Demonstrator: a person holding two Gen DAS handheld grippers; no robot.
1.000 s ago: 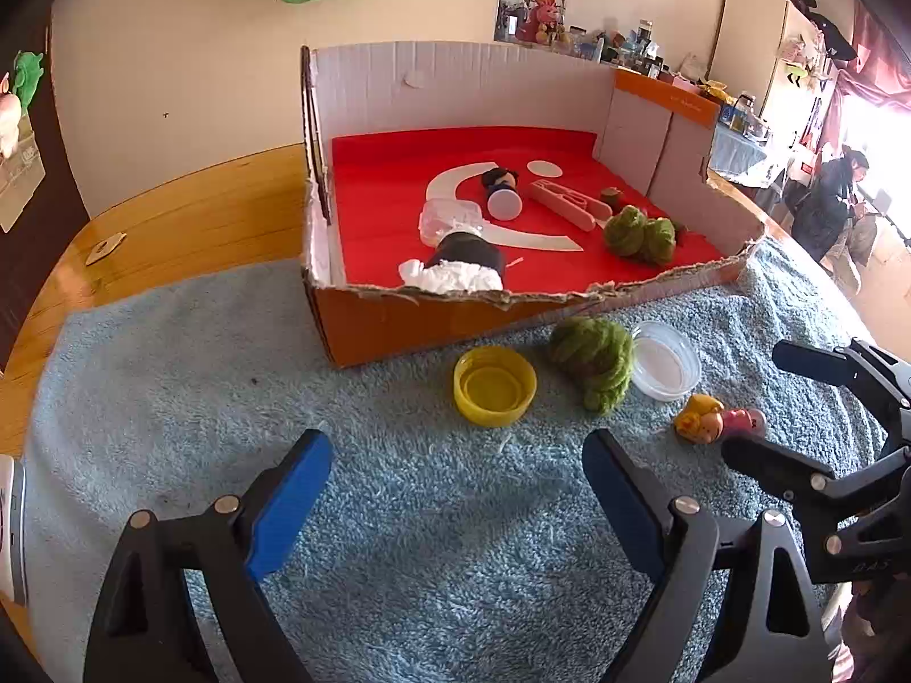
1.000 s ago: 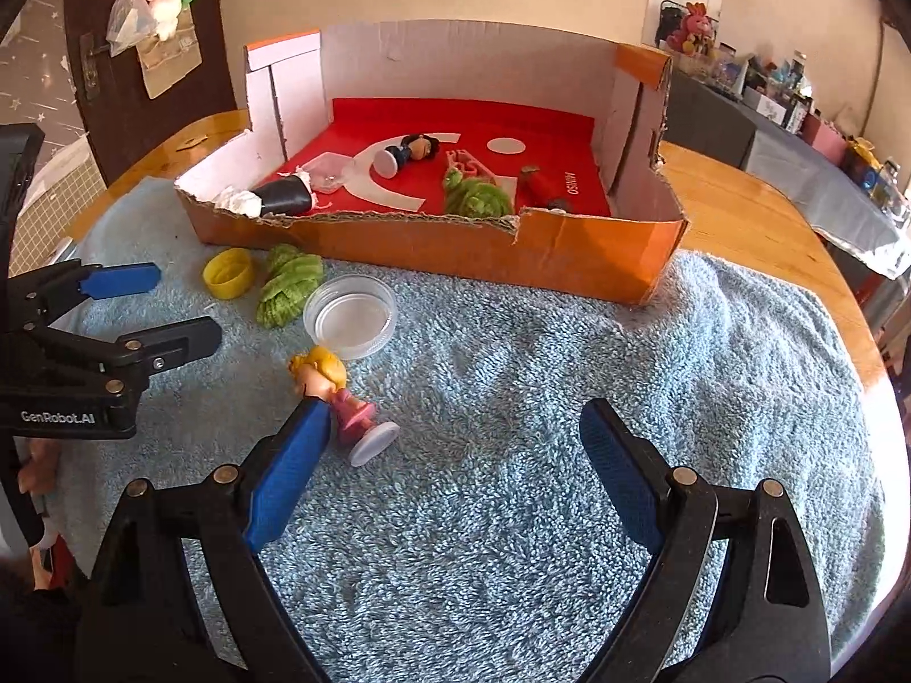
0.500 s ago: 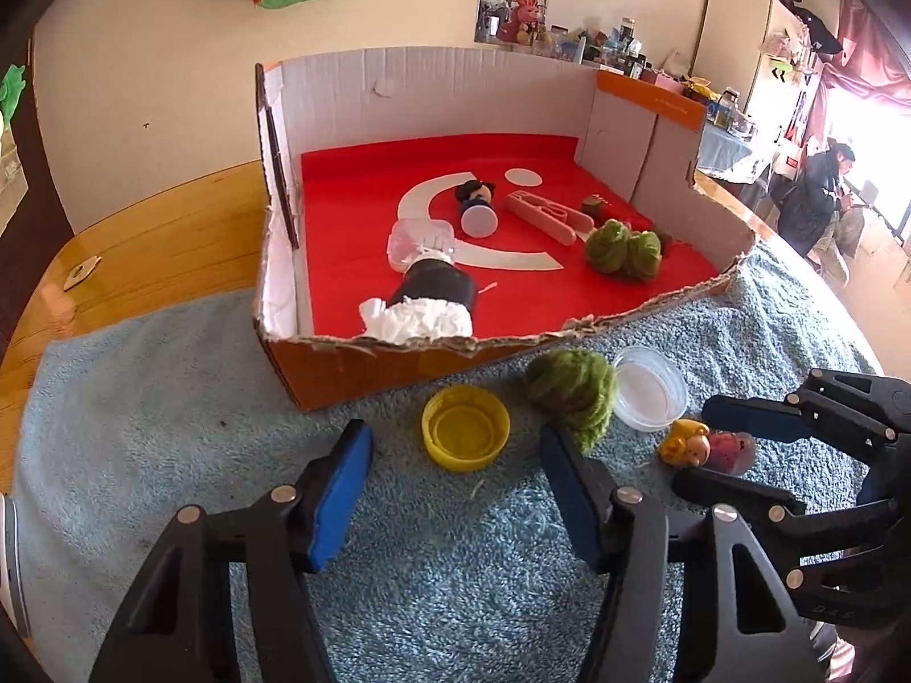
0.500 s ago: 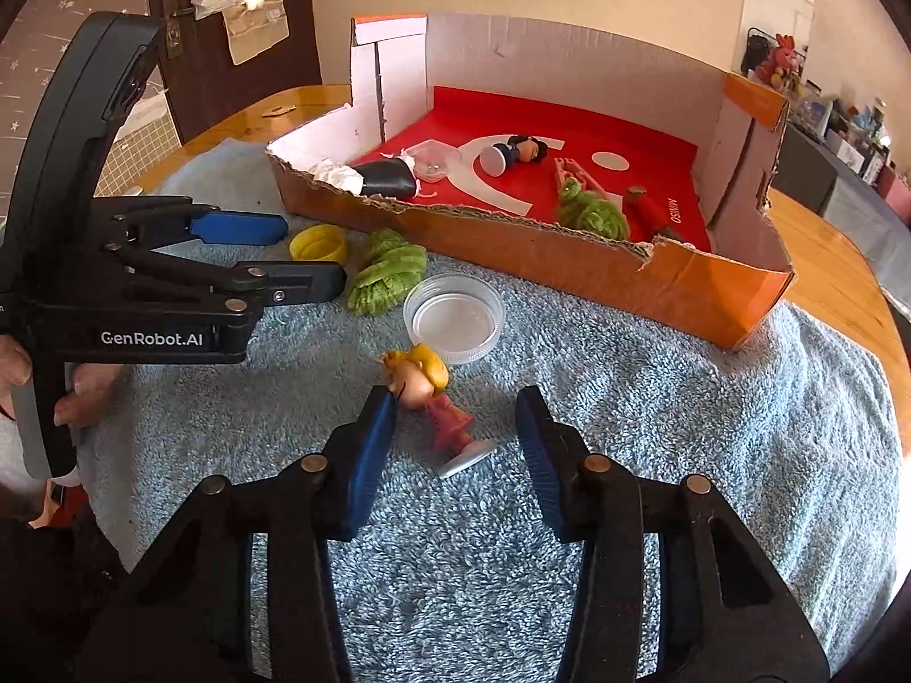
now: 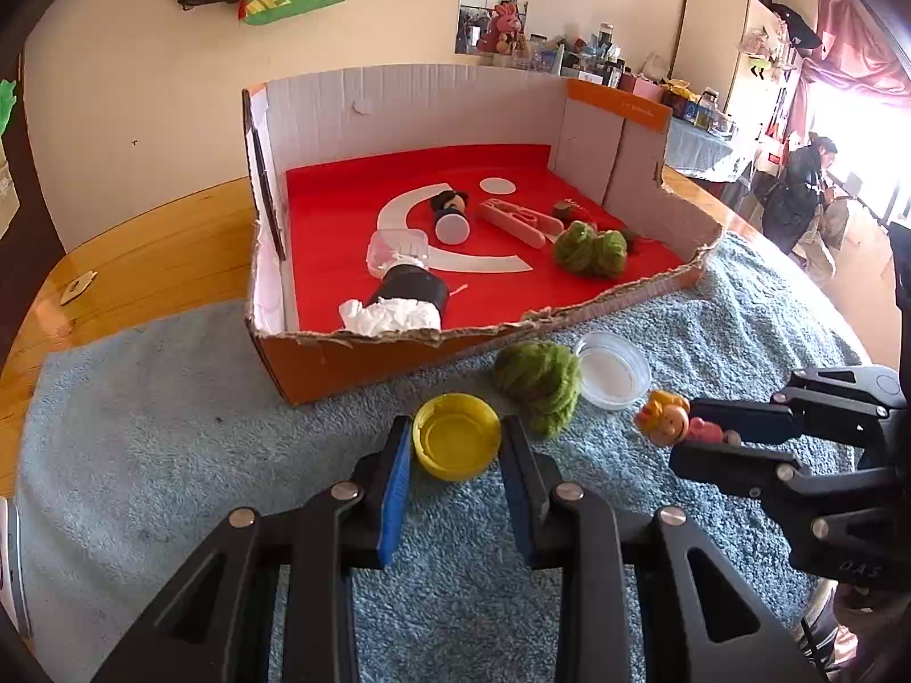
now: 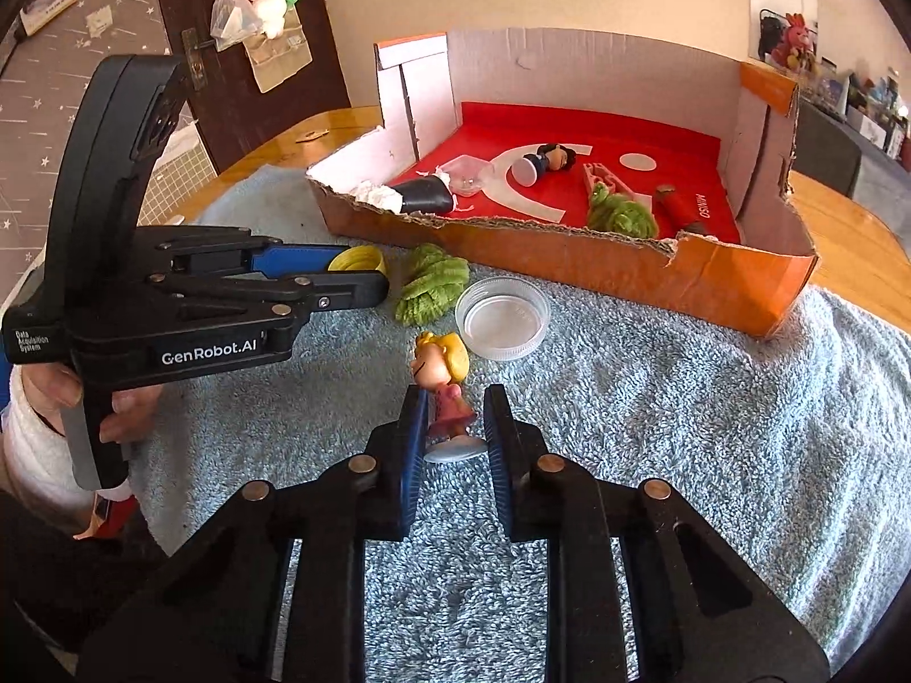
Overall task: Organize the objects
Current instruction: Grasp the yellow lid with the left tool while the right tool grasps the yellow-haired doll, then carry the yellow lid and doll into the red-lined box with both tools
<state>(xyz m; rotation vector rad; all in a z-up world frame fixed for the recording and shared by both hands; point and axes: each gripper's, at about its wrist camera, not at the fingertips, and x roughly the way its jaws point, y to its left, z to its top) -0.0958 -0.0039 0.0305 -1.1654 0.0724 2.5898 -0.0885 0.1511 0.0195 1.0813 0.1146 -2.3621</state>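
A yellow cap (image 5: 455,444) lies open side up on the blue towel (image 5: 171,427), in front of the cardboard box (image 5: 353,364). My left gripper (image 5: 455,424) is closing, and its blue pads touch the cap on both sides. A small blond doll in a pink dress (image 6: 441,364) lies on the towel with its round base toward me. My right gripper (image 6: 455,395) is closing on the doll's body and base. The right wrist view shows the left gripper (image 6: 364,273) around the cap (image 6: 358,256). In the left wrist view the right gripper (image 5: 694,432) grips the doll (image 5: 663,424).
A green yarn ball (image 5: 538,378) and a clear round lid (image 5: 615,375) lie between the two grippers, near the torn front wall. Inside the box are a black bottle with white tissue (image 5: 404,290), a dark-haired doll (image 5: 450,210), a pink piece and more green yarn (image 5: 589,247). A person stands far right.
Both grippers went from wide open to nearly shut. The left one moved up to the yellow cap and closed around it. The right one moved onto the blond doll and closed around it.
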